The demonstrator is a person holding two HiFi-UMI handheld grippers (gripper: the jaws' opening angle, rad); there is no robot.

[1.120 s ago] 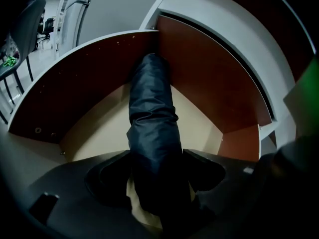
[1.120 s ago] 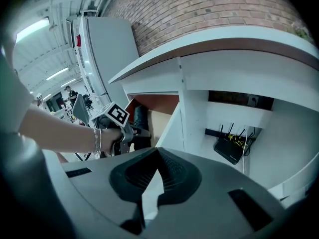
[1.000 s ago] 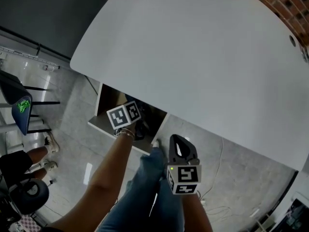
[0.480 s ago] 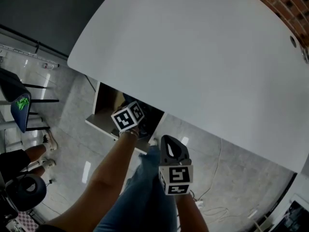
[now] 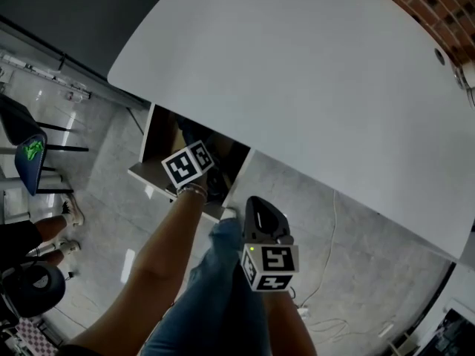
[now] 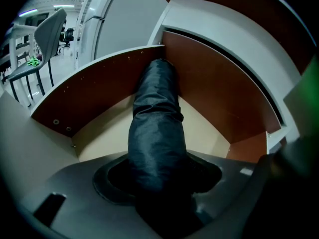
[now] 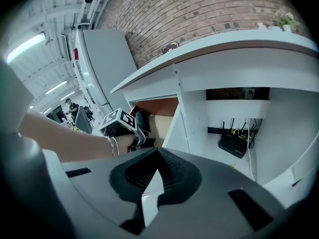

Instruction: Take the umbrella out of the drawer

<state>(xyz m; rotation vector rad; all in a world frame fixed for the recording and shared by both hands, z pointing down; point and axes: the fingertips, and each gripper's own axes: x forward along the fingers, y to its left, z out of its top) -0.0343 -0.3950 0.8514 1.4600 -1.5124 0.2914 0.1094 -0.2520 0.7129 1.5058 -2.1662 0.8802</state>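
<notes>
Inside drawer [image 6: 99, 88] | left gripper [image 6: 157, 193] jaws, just closing, clamp umbrella [image 6: 157, 128] | right gripper [image 7: 149, 180] jaws together | risk: slick umbrella may slip, catch tabletop [image 5: 297, 73] edge

- 2 grippers: left gripper [image 6: 157, 185], right gripper [image 7: 149, 180]. The left one's jaws have just been closing, with the umbrella between them.
- 2 marker cubes [image 5: 188, 166], one per gripper.
- 1 umbrella [image 6: 157, 133], black, folded.
- 1 drawer [image 6: 99, 91], open.
- 1 white desk [image 5: 297, 80], with 1 cable hole [image 5: 439, 54] in the top.
- 1 router [image 7: 232, 144], under the desk.
- 1 chair [image 5: 30, 162], with a green mark on it.
- 2 thin bracelets [image 7: 112, 146], both on the left wrist.
- 1 bystander [image 5: 22, 243] at the left edge, 2 shoes [image 5: 72, 213] showing.
</notes>
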